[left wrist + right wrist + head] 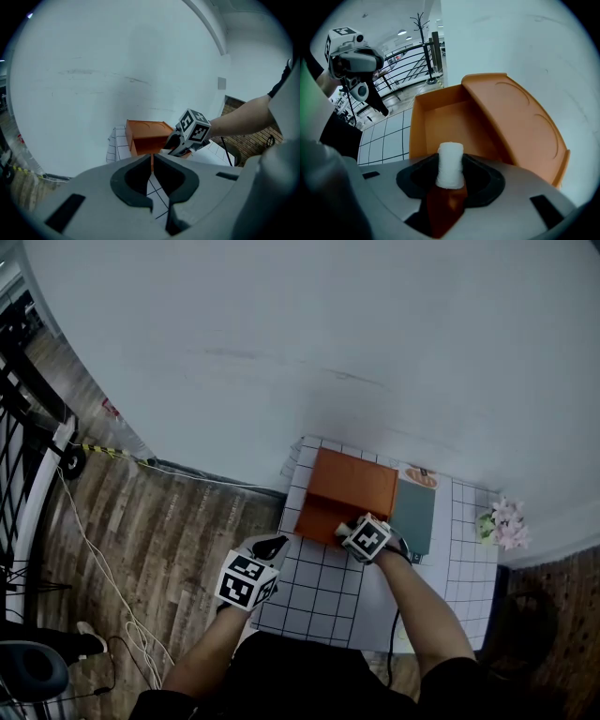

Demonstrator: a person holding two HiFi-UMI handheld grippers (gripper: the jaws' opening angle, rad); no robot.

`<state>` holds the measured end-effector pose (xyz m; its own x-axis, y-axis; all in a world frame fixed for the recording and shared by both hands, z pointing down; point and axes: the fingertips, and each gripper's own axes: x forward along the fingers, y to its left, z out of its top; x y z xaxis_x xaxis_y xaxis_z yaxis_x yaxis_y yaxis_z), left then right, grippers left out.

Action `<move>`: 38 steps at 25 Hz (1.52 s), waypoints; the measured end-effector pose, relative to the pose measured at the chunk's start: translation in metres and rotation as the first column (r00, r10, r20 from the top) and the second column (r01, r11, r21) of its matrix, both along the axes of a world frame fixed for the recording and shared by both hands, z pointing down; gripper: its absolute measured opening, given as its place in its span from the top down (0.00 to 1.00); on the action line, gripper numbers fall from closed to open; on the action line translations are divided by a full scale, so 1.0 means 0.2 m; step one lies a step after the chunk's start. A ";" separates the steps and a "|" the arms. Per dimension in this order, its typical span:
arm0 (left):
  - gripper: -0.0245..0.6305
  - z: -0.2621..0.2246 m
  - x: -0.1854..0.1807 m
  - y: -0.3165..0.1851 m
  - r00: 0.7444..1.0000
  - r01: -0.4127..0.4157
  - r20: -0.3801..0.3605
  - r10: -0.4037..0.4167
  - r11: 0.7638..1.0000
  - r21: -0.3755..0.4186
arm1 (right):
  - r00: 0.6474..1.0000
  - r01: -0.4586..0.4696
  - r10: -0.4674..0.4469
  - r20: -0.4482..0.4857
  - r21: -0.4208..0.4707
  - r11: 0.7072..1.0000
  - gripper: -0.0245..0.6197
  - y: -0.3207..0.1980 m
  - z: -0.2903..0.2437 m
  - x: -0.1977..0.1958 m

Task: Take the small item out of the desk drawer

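On the gridded cloth point(319, 592), head view, findings run left to right.

1. The left gripper point(152, 157) hovers over the cloth at about 7 o'clock from the orange cabinet point(356, 479). Its jaws meet at the tips and hold nothing. It is clear of the cabinet and steadies nothing.

2. The drawer point(319, 519) stands pulled out from the cabinet's near face, toward the person. Its floor looks bare apart from the item.

3. The right gripper point(450, 159) points steeply down into the drawer. Its jaws stand wide apart.

4. The task's item, a small white roll point(450, 173), stands upright on the drawer floor, near the front. It sits between the right gripper's jaws, and neither pad appears to press on it. The head view hides it behind that gripper.

5. A teal pad point(414, 512) lies at 3 o'clock from the cabinet, with flowers point(506, 524) beyond it. Neither is involved.

Risks, as judged:
- If one pad reaches the roll first, the roll may topple or skid across the drawer floor.
- The roll looks soft. A hard squeeze may deform it, and a light one may let it slip on the lift.
- The cabinet looks light and nothing holds it. A jaw tip that catches the drawer wall could shift the whole unit.
- The cabinet top overhangs at 12 o'clock, so a lift angled that way may strike it.
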<state>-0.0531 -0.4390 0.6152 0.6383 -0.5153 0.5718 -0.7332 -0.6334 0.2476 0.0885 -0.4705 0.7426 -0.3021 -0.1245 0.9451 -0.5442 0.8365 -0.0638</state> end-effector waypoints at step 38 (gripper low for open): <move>0.92 -0.63 1.13 0.38 0.991 -0.130 -0.016 0.135 0.974 0.185 | 0.730 -0.419 0.064 0.681 0.371 0.829 0.70 0.50 -1.43 0.87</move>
